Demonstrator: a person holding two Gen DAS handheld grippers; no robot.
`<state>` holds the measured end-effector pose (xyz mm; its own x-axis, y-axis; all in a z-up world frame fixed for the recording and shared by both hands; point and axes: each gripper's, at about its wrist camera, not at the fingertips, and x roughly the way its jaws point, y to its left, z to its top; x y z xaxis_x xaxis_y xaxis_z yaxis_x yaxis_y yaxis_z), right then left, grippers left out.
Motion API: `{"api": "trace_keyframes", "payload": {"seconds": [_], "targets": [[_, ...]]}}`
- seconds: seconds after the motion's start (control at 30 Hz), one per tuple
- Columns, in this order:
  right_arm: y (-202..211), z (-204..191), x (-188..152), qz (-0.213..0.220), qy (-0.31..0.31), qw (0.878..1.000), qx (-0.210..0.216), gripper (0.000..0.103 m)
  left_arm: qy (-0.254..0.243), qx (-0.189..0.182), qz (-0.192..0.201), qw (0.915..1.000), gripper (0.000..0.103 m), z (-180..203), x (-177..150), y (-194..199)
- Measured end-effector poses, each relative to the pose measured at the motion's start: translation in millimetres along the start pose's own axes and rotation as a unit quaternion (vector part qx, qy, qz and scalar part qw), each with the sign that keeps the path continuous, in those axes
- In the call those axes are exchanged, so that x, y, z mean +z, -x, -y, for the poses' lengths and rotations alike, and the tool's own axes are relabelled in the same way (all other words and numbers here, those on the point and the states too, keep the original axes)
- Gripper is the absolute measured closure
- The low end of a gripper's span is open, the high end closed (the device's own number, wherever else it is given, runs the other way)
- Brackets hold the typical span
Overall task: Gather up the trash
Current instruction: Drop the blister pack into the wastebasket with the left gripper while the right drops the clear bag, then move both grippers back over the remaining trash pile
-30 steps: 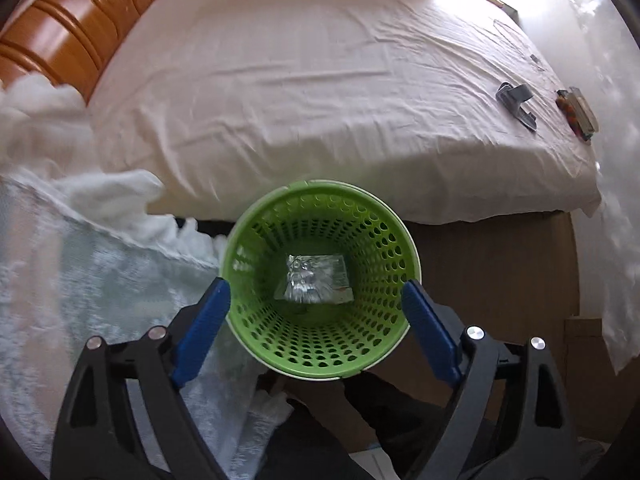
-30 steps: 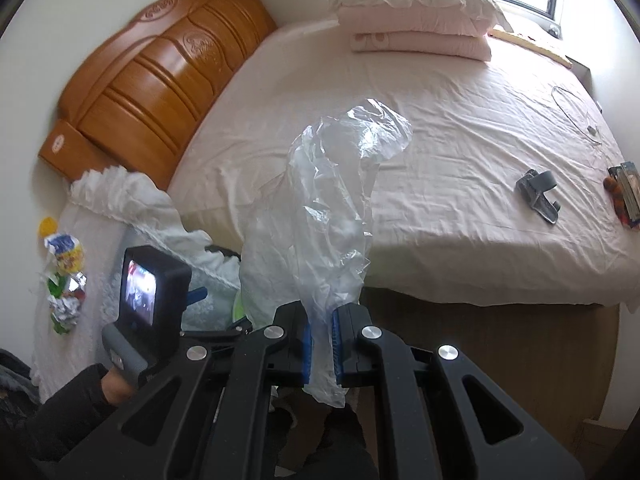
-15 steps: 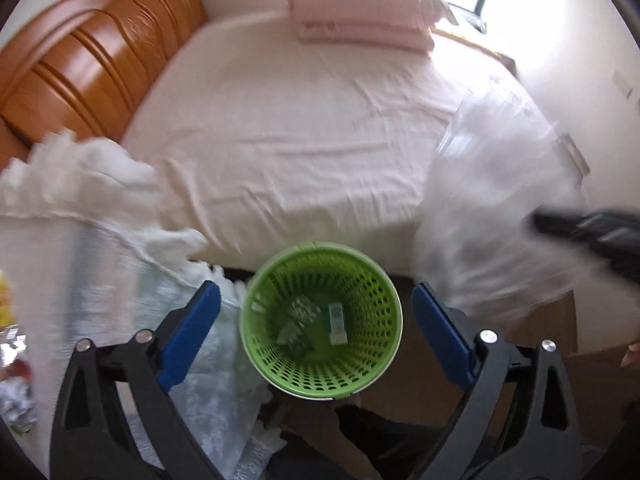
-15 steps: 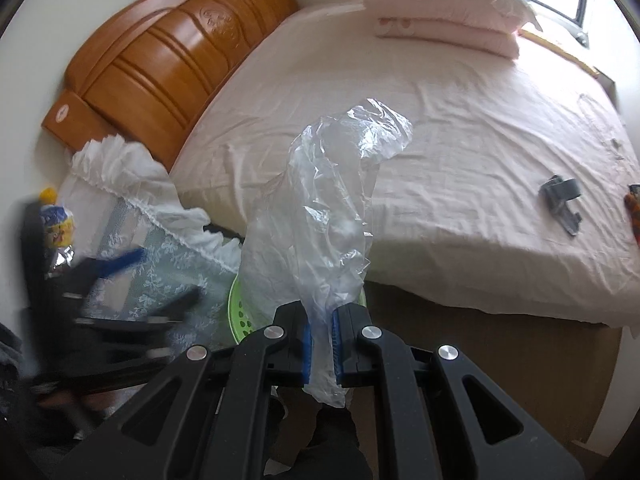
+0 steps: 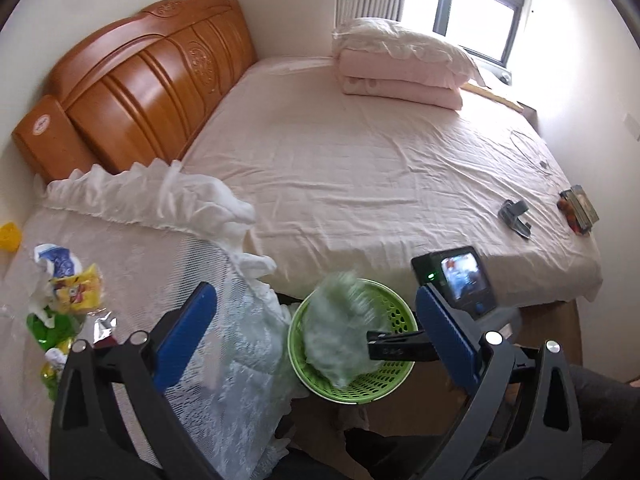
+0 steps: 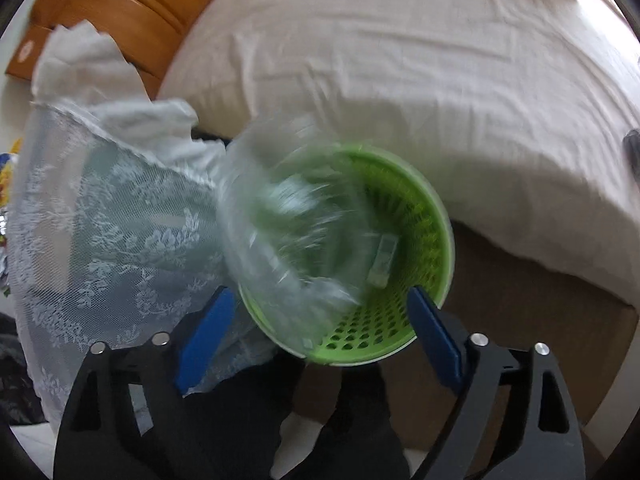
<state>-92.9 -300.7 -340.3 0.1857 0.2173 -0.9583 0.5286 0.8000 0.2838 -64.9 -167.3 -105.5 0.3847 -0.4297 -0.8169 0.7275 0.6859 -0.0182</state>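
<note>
bag (image 6: 280,232) in basket (image 6: 432,216), beside bed (image 5: 360,152)

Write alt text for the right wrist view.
A blurred clear plastic bag drops into a green perforated wastebasket beside a bed, framed by the open right hand-held gripper. A lace cloth hangs at left.

Black skeletal frames on both grippers, left gripper (image 5: 316,340) and right gripper (image 6: 320,330), with blue finger pads (image 5: 186,332), silver screw heads, small camera screen.
</note>
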Motion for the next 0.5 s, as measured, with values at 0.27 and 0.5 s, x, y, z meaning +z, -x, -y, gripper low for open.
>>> {"api": "trace_keyframes", "payload": {"seconds": [0.27, 0.5], "targets": [[45.6, -11.1, 1.6, 0.027, 0.015, 0.999, -0.014, 0.008, 0.029, 0.005, 0.003, 0.9996, 0.008, -16.3, -0.7, 4.7], [181.7, -25.2, -5.7, 0.166, 0.022, 0.986, -0.019, 0.002, 0.066, 0.010, 0.027, 0.9974, 0.008, -35.8, 8.1, 26.6]]}}
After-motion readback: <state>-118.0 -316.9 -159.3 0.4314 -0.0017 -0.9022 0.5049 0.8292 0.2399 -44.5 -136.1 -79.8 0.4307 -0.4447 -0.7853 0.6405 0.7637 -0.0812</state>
